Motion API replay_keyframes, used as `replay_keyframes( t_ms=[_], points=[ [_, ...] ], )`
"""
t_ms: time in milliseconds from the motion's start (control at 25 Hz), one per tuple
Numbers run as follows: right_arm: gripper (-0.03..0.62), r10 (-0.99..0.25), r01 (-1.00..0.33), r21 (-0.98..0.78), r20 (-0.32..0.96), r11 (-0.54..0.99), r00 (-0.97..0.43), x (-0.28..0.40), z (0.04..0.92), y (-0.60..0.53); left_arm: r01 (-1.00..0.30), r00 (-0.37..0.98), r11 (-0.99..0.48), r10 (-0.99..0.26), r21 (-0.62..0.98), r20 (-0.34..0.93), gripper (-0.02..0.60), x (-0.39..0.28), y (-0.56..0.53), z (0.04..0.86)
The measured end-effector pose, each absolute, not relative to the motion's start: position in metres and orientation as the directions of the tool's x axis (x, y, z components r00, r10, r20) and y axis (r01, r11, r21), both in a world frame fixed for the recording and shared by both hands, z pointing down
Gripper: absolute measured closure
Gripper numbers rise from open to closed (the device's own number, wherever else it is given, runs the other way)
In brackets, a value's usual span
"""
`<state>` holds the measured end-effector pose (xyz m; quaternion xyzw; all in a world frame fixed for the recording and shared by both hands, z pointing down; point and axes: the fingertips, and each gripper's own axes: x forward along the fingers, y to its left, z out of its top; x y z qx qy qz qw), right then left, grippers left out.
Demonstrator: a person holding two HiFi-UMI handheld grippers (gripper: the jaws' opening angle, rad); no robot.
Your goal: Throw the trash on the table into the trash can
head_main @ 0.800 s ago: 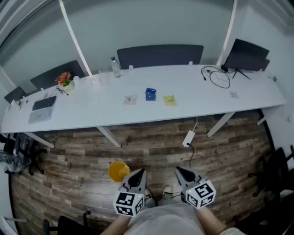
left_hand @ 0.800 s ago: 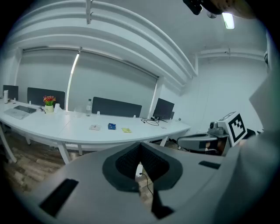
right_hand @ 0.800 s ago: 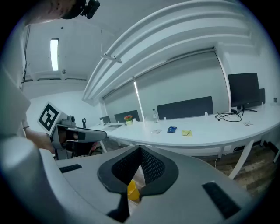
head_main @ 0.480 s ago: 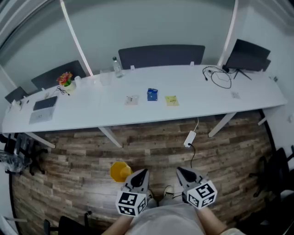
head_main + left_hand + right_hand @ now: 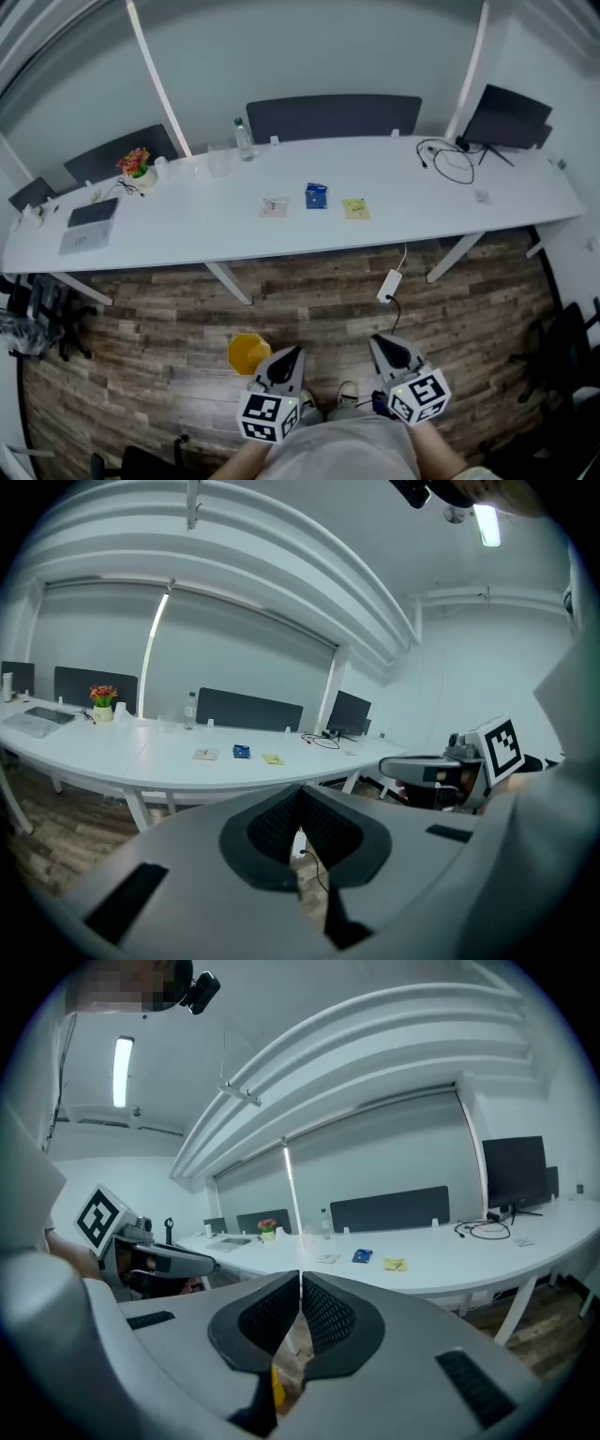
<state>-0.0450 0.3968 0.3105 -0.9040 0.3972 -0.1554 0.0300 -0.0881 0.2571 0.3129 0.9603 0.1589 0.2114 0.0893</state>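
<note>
My left gripper and my right gripper both have the jaws together, nothing between them. Below the left one stands the yellow trash can. Well apart, on the white table, lie a white wrapper, a blue packet and a yellow wrapper.

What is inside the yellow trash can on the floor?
Only the yellow inner wall of the trash can shows; no trash is visible in it. The left gripper covers its near right edge, so that part cannot be checked.
</note>
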Motion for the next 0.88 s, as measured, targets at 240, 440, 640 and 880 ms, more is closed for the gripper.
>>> replay_keyframes(
  t_ms=[240,440,640,880],
  points=[
    [0.562,-0.741,-0.735,-0.151,0.287,-0.661,0.607,-0.051,0.313,0.374,0.281,0.857,-0.928,0.357,0.243,0.372,0.581,-0.093,0.232,0.314],
    [0.562,-0.719,-0.715,-0.152,0.317,-0.682,0.618,-0.046,0.317,0.366,0.327,0.851,-0.924,0.379,0.198,0.365,0.581,-0.087,0.222,0.31],
    [0.562,-0.703,-0.698,-0.149,0.317,-0.7,0.637,-0.036,0.322,0.37,0.342,0.835,-0.909,0.411,0.24,0.367,0.581,-0.073,0.223,0.316],
    [0.562,-0.707,-0.7,-0.161,0.332,-0.695,0.625,0.008,0.337,0.374,0.335,0.823,-0.907,0.413,0.255,0.389,0.581,-0.03,0.228,0.332]
  ],
)
